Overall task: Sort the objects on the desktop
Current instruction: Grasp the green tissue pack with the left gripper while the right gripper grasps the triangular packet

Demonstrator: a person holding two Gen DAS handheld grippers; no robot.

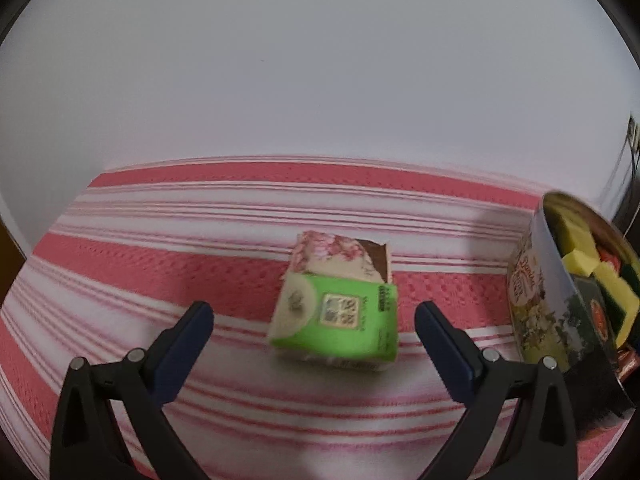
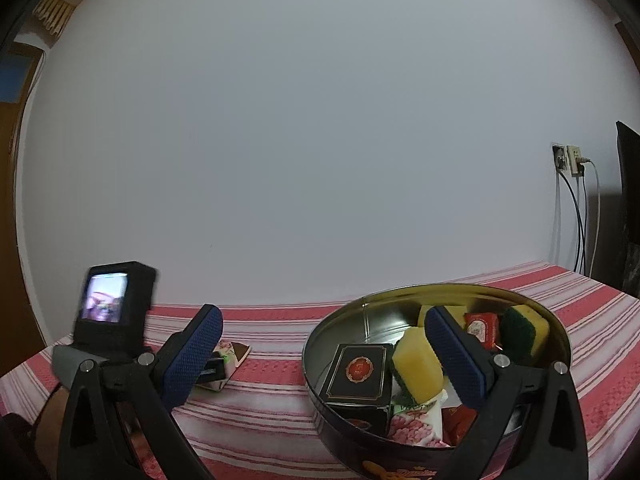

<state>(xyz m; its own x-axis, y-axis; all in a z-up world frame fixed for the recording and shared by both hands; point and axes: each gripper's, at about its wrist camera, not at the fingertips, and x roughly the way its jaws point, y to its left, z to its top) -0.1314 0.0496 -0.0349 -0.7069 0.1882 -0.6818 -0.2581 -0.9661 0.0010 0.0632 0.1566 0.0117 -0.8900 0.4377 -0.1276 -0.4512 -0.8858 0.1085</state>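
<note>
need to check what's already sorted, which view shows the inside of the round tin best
The right wrist view: it looks down into the tin, showing sponges, a black box and packets. The left wrist view shows mainly its outer wall.

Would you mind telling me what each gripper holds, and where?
Nothing: the left gripper is open around the green tissue pack, untouched; the right gripper is open, empty.

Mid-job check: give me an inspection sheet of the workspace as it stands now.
Surface: striped cloth, red and white.
Job's things: tissue packet lying loose on the cloth; round tin holding sponges, a black box, a floral packet and red sachets.
Clutter: nothing seen.
Grippers: left gripper open, astride the tissue packet, not touching; right gripper open, empty, at the tin.
Cables: cables hanging from a wall socket.
Surroundings: plain white wall.
</note>
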